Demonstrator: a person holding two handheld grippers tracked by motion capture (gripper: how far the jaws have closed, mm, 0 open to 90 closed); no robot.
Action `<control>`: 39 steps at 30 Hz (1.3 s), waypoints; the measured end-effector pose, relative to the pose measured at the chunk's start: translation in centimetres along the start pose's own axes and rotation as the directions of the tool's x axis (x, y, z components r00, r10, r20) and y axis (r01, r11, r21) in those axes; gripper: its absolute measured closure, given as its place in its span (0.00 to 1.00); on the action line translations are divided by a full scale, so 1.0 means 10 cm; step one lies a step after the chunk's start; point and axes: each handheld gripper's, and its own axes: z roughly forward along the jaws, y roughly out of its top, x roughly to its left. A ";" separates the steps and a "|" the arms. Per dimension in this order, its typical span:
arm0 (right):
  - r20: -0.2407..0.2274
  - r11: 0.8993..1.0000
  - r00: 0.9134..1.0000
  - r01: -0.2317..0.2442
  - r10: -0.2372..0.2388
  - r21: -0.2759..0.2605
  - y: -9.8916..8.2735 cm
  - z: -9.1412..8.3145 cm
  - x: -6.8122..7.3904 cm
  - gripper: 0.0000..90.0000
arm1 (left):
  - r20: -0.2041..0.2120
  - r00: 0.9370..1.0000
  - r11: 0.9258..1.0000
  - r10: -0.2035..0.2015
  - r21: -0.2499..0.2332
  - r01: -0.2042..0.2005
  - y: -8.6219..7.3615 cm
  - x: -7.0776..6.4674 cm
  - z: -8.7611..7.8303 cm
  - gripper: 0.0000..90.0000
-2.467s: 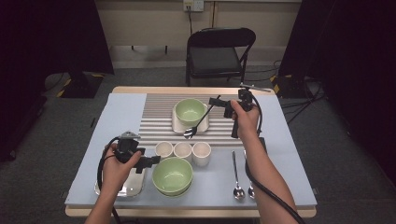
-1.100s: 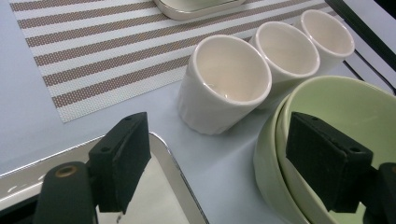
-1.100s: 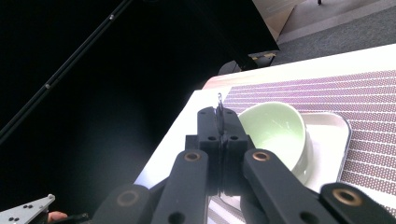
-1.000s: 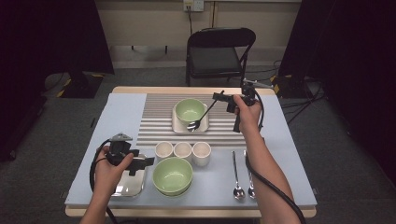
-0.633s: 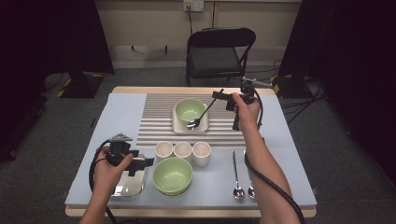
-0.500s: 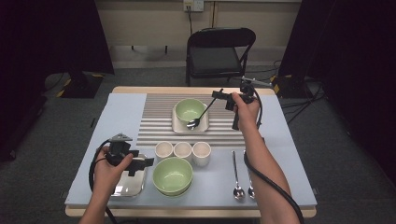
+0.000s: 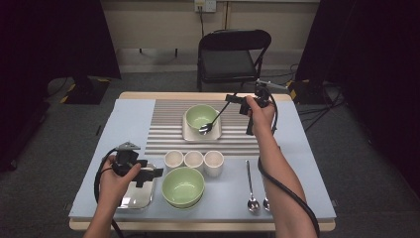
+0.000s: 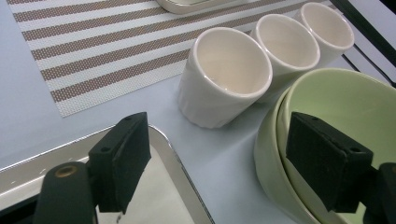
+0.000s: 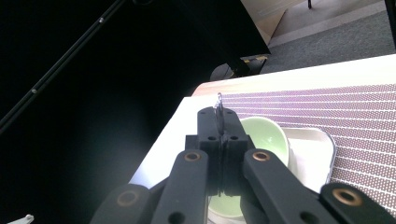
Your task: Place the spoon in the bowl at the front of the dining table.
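Right gripper (image 7: 236, 99) clamped on a spoon (image 7: 214, 119) handle; its long axis slants down-left toward the person, its bowl low on the small green bowl's (image 7: 200, 115) near rim, over the square plate (image 7: 220, 135). Left gripper (image 7: 154, 172) jaws wide apart, nothing between, over the metal tray (image 7: 139, 198) beside the large green bowl (image 7: 183, 185).

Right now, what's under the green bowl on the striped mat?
The far green bowl sits on a white square plate. The spoon held by the right gripper rests its head on the plate's front edge. The plate's middle is covered.
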 end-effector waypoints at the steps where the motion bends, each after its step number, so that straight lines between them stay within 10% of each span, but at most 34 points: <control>1: -0.001 1.000 1.000 -0.002 0.002 0.000 0.00 0.00 0.00 1.00 | 0.000 1.000 1.000 -0.001 0.001 0.001 0.00 0.00 0.00 0.24; 39: 0.052 0.999 0.999 -0.005 0.006 -0.036 0.07 0.13 -0.20 1.00 | 0.022 1.000 1.000 -0.004 0.006 0.004 0.00 0.00 0.03 0.24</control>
